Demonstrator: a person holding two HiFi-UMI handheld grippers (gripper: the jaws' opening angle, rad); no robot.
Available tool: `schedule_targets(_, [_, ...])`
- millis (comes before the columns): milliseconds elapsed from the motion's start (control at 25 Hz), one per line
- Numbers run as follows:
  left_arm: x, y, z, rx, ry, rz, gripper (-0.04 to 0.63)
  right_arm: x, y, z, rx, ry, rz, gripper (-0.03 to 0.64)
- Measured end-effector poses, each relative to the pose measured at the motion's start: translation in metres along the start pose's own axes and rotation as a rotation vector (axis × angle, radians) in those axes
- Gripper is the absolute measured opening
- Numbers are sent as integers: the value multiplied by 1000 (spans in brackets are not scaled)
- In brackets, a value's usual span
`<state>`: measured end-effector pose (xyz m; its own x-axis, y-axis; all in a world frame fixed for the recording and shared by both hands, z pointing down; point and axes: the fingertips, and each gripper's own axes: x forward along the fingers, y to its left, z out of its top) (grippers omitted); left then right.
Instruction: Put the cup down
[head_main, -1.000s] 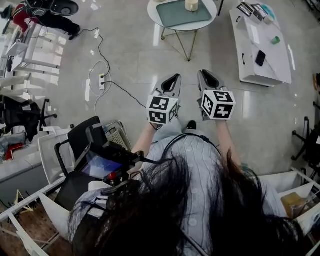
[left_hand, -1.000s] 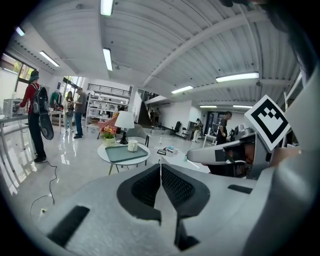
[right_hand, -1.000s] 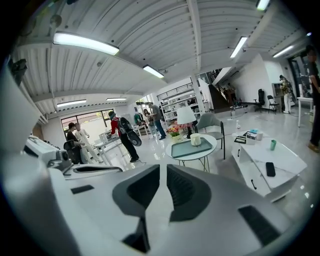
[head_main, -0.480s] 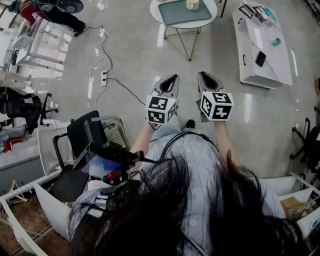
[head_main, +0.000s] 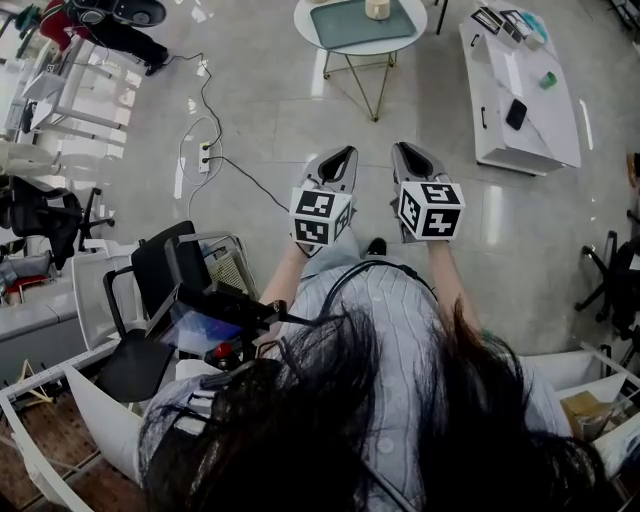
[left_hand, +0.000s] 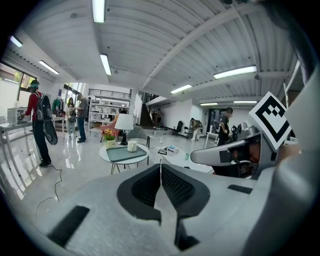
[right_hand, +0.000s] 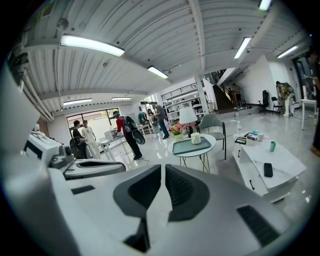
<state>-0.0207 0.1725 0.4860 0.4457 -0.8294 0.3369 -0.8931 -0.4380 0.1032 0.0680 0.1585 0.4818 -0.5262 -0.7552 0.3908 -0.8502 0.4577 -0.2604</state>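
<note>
The cup (head_main: 378, 8) is a short cream-white cylinder with a plain, smooth wall. It stands upright on a flat grey-green rectangular tray (head_main: 345, 25). The tray lies on a small round white surface (head_main: 360, 50) with thin gold-coloured metal legs, at the top centre of the head view, where the frame edge cuts off the upper part of the cup. In the left gripper view the cup (left_hand: 132, 146) appears at the middle left of the frame, near the back edge of the tray. Just beside it are a lamp with a white shade (left_hand: 123, 122) and a small pot of flowers (left_hand: 108, 135). In the right gripper view the cup (right_hand: 195, 138) is a little above the centre. No handle can be made out in any view.

The left gripper (head_main: 340, 158) and the right gripper (head_main: 410, 155) are held side by side in the middle of the head view, above the glossy grey floor (head_main: 260, 110) and well apart from the cup. The fingers of the left gripper (left_hand: 160, 167) are pressed together with nothing between them. The fingers of the right gripper (right_hand: 163, 170) are also closed and empty.

At the upper right of the head view there is a long low white surface (head_main: 540, 130), and a flat black phone (head_main: 516, 113) lies on it.
</note>
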Motion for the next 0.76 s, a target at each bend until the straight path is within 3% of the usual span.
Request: schedule_targets(760, [0, -1, -2, -3, 3, 0, 18, -3, 1, -1, -5, 3, 4, 51])
